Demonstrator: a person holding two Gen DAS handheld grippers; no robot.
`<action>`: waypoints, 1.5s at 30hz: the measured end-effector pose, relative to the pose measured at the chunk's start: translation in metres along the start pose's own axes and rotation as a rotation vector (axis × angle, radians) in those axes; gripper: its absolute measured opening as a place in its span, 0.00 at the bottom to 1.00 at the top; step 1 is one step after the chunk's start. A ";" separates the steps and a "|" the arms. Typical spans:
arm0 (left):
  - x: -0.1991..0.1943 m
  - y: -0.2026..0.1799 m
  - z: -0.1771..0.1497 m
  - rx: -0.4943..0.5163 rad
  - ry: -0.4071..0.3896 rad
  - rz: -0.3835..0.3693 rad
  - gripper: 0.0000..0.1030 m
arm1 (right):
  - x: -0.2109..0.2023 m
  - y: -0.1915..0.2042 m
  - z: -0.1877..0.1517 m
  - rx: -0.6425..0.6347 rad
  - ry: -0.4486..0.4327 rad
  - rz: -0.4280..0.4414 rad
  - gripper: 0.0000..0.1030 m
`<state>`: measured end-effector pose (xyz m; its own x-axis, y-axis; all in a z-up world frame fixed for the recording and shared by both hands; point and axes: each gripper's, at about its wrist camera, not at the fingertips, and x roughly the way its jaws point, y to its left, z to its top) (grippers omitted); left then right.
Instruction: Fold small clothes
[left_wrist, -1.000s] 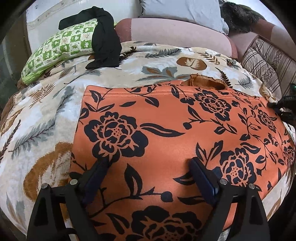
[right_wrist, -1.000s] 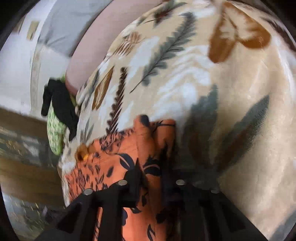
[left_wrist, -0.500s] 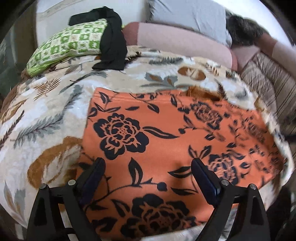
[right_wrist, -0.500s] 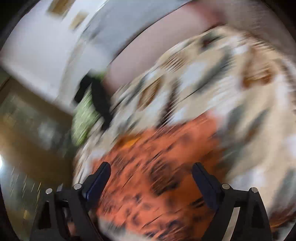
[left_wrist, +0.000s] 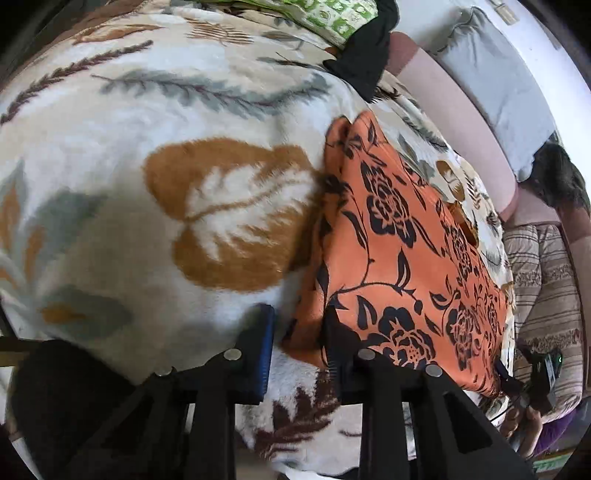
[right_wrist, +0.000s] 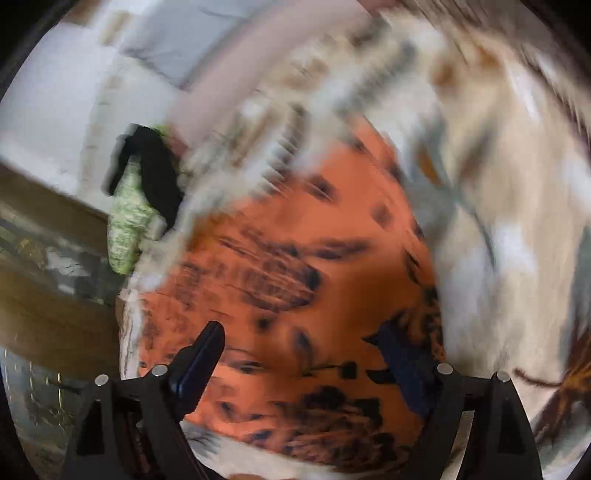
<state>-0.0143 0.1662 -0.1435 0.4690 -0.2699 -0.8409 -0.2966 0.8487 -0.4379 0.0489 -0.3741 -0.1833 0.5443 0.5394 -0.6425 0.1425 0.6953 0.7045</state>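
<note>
An orange garment with black flowers (left_wrist: 399, 251) lies folded flat on a leaf-patterned blanket (left_wrist: 147, 166). My left gripper (left_wrist: 299, 332) sits at the garment's near left corner with its jaws narrowed around the folded edge; one finger lies on the blanket, the other on the cloth. In the blurred right wrist view, my right gripper (right_wrist: 299, 354) is open wide above the same garment (right_wrist: 295, 266), holding nothing.
A green patterned pillow (left_wrist: 332, 18) with a black cloth (left_wrist: 365, 55) draped on it lies at the far side. A pink bolster (left_wrist: 454, 110), a grey pillow (left_wrist: 502, 81) and a striped cushion (left_wrist: 543, 295) border the blanket.
My left gripper swung from over the garment's middle to its left corner and narrowed its jaws around the edge. My right gripper let go of the garment's edge, opened wide and moved over the cloth.
</note>
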 end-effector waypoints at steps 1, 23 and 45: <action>-0.007 -0.005 0.001 0.023 -0.020 0.020 0.27 | -0.005 -0.001 0.001 0.031 -0.012 0.022 0.85; 0.058 -0.038 0.143 0.102 -0.096 0.179 0.58 | -0.006 -0.004 0.015 0.021 0.061 0.038 0.85; 0.019 -0.110 0.052 0.338 -0.119 0.173 0.66 | 0.012 -0.010 0.069 0.022 0.013 -0.099 0.85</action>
<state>0.0702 0.0913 -0.0947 0.5347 -0.0720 -0.8420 -0.0983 0.9843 -0.1466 0.1117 -0.4072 -0.1772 0.5156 0.4752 -0.7130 0.2132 0.7348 0.6439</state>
